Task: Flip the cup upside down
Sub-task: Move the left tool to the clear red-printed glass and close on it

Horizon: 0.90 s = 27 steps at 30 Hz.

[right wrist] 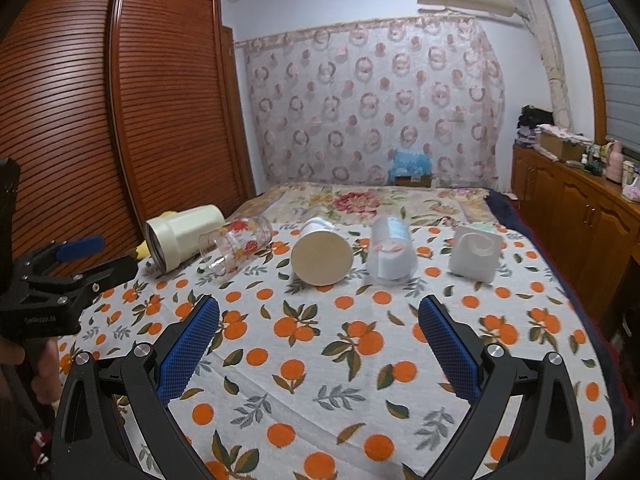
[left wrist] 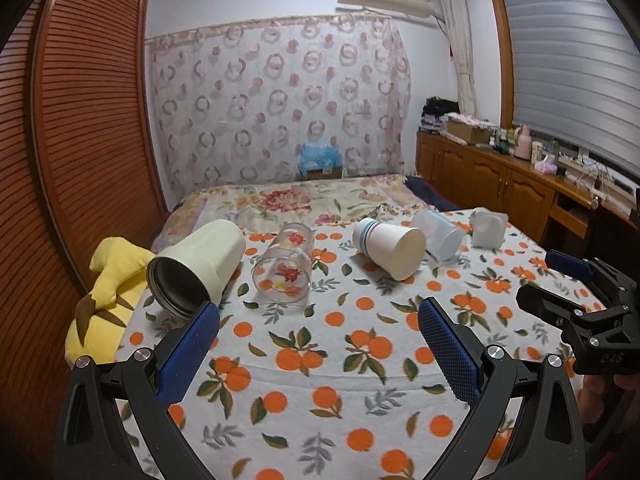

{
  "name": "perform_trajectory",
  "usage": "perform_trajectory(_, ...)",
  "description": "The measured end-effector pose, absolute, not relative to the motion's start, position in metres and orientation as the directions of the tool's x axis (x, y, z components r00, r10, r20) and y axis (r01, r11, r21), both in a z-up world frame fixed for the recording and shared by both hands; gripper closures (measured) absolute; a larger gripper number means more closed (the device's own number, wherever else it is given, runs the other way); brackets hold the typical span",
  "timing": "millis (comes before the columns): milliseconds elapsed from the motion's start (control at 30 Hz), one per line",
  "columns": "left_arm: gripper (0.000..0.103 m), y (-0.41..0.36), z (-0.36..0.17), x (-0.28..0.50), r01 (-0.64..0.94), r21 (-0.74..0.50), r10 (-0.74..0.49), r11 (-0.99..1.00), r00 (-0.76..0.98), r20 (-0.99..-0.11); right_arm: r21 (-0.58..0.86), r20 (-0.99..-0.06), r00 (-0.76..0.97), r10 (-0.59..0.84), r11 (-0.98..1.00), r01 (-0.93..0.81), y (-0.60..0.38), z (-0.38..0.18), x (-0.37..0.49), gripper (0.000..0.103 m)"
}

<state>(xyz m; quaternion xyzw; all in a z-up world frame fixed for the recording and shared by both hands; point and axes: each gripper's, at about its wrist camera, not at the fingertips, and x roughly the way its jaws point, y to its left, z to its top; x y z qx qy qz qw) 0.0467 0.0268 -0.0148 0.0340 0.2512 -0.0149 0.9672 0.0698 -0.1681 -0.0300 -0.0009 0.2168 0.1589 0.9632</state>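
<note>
While five cups lie toppled along the far edge of the orange-print quilted bed, the left claw and right claw are held level above the near edge, blue pads spread apart, empty.

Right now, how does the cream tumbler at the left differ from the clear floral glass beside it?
The cream tumbler is opaque with a dark metal interior; the floral glass is transparent with printed red flowers. The tumbler looks wider and bulkier than the glass. Both lie on their sides on the orange-print cloth, mouths toward the cameras.
</note>
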Motion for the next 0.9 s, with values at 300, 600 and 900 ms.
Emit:
perform_trajectory(300,0.008,0.035,-0.016,0.078,0.082,0.095,-0.02,0.992,0.85,-0.526,0.061,-0.476,0.814,0.334,0.935,-0.349,-0.155,-0.035,0.103,0.009)
perform_trajectory(600,0.012,0.038,-0.015,0.119,0.152,0.099,-0.064,0.983,0.802,-0.594,0.106,-0.539,0.756,0.372,0.92,-0.377,-0.145,-0.041,0.13,0.015)
perform_trajectory(900,0.023,0.047,-0.024,0.181,0.17,0.127,-0.035,0.977,0.719,-0.694,0.086,-0.558,0.737,0.382,0.91,-0.406,-0.127,-0.039,0.14,0.017)
